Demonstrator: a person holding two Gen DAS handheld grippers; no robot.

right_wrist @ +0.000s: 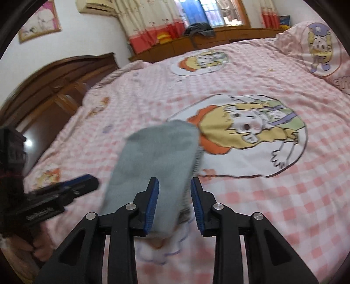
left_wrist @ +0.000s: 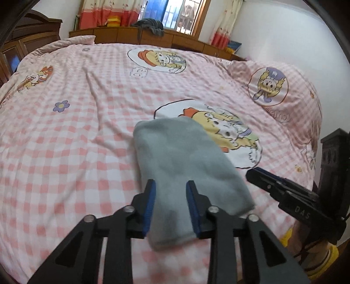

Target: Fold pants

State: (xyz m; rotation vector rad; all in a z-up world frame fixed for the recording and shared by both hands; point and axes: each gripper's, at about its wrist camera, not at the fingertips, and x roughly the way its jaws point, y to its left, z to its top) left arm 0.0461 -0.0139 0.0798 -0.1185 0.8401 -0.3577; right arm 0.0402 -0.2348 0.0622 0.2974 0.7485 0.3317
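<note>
The bed [left_wrist: 91, 122] fills nearly everything I see, its pink-and-white checked cover printed with cartoon figures and lying fairly smooth, with a wooden headboard [right_wrist: 54, 87] off at 9 to 10 o'clock in my right view and curtains [left_wrist: 100, 15] and a window [left_wrist: 175, 15] at 12 o'clock. On that cover, near the middle and running from about 12 o'clock down toward 6 in both views, lie the pants [left_wrist: 181, 166], grey and already reduced to a compact oblong packet with rounded ends; its far end overlaps the edge of the big round cartoon print [right_wrist: 251, 135]. No loose leg or waistband trails out that I can make out, though the right view is blurred by motion and shows only a ribbed edge along the packet's right side. My left tongs [left_wrist: 170, 192] stand apart above the near end of the packet, gripping nothing; my right tongs [right_wrist: 174, 190] stand apart too, over the packet's near right edge, likewise empty. I judge the folding essentially done: the halving and stacking look complete, and what remains, at most, is a small squaring or pressing of the near edge and drawing both tongs away.
</note>
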